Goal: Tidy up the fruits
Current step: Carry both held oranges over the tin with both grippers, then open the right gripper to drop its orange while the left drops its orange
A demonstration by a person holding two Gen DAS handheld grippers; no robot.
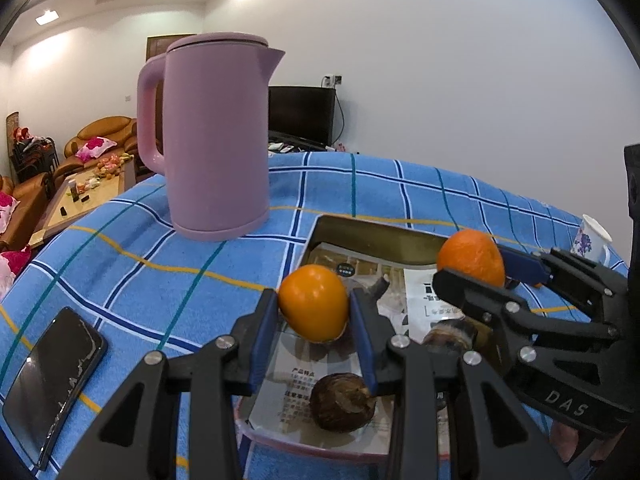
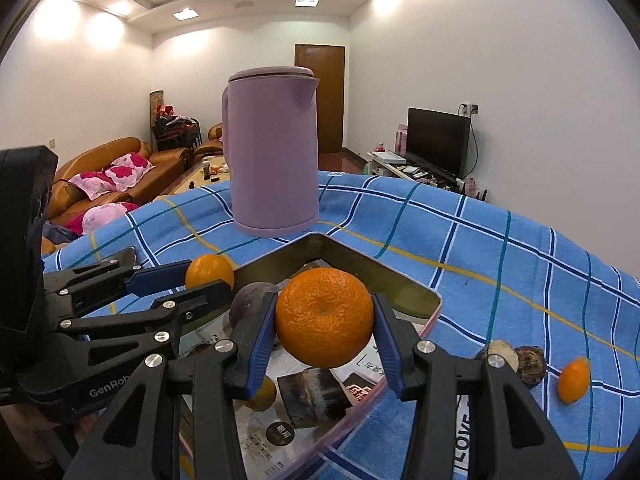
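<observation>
Straight ahead of the gripper, standing upright on the blue checked cloth (image 1: 400, 192) over the surface: a lilac kettle (image 1: 212, 136), lid on, handle to the left. Down to the left, lying flat on the cloth: a black phone (image 1: 52, 384). Far right, near the cloth's edge: a white cup with a purple flower print (image 1: 592, 242). Beyond the surface: brown sofas with pink cushions (image 2: 116, 172), a dark television (image 2: 438, 140), a wooden door (image 2: 320, 96).
</observation>
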